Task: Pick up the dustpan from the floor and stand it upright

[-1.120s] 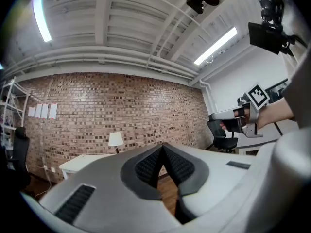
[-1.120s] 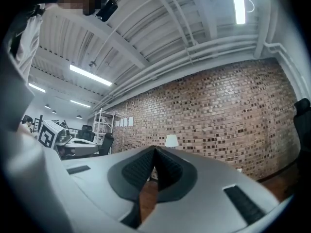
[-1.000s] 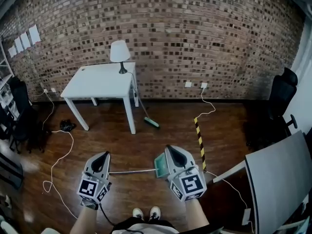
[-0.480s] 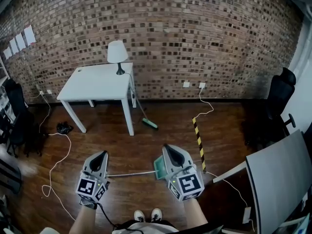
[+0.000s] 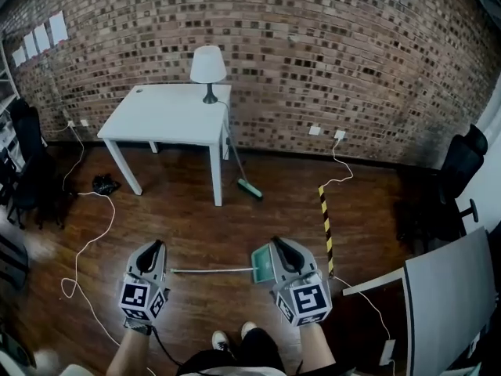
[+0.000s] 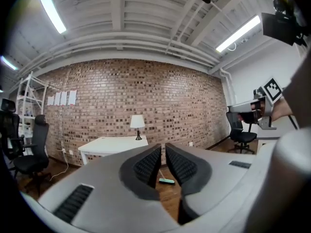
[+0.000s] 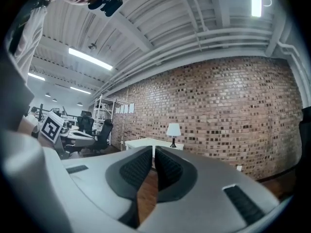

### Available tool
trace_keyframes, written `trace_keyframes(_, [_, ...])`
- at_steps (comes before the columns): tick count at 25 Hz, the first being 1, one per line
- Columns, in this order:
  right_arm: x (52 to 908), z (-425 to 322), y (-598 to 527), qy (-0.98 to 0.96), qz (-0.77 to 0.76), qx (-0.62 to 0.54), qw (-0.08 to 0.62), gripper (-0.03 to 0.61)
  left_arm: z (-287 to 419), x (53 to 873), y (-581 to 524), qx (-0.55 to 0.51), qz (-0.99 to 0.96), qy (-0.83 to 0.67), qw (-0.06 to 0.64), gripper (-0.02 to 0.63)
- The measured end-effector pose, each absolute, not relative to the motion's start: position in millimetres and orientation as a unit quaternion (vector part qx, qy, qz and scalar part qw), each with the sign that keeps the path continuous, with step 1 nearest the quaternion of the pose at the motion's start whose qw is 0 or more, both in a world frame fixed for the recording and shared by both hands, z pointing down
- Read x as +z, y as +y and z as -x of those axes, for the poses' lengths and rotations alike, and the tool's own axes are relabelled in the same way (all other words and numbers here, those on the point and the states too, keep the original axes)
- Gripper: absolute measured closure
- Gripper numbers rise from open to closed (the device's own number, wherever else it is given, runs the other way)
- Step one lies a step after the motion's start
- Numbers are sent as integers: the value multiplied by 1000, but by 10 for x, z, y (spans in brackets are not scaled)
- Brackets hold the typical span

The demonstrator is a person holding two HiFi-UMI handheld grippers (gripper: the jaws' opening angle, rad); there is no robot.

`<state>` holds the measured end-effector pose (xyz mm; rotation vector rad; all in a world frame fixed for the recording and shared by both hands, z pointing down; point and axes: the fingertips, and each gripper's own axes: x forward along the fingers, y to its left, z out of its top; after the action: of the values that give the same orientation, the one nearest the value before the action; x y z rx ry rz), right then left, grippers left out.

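Left gripper (image 5: pixel 156 245) and right gripper (image 5: pixel 276 241) empty, jaws just cracked open, barely apart. Dustpan (image 5: pixel 261 265) flat between them; narrow gap may shove its handle away.

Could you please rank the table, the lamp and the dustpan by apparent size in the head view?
1. table
2 and 3. lamp and dustpan: unsure; the dustpan is longer but thin, and nearer the camera.
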<state>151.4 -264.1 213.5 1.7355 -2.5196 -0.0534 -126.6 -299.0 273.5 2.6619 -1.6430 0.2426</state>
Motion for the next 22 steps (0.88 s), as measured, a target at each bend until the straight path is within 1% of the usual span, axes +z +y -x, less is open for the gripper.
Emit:
trace_keyframes(3, [2384,-1392,-2860,-833,-550,-4,53,555,1470,3015,-3101,88,-838,-538,24,543])
trace_keyframes(8, [2957,-1156,-3473,-857,-509,-11,76,548,1849,3614,-3444,75,-807,-582,69,532])
trace_keyframes(10, [3284,-1063,-3733,-868,-488,-15,89,483,1990,3915,-3586,69,-793,-599,83,511])
trace_keyframes(11, [3477,-1023,-3850,-872,-479,-14,98,476,2058,4107,-3658,70,-786,-607,90,508])
trace_keyframes(14, [4215,-906,-4116,-879,-455,13,139,476,2255,4890,-3859,78,-766,-626,120,492])
trace_keyframes(15, [4515,-881,-4194,-882,-447,22,151,463,2310,5209,-3912,81,-760,-631,134,492])
trace_keyframes(16, [4840,-867,-4270,-883,-439,30,161,442,2356,5542,-3960,86,-754,-634,149,480])
trace_keyframes(18, [5547,-860,-4422,-886,-429,33,172,439,2417,6196,-4036,102,-745,-636,175,460])
trace_keyframes(20, [6276,-830,-4547,-888,-421,29,181,439,2453,6819,-4077,114,-738,-635,196,459])
trace_keyframes(22, [6955,-714,-4616,-891,-402,41,205,437,2475,7453,-4102,110,-734,-631,224,459])
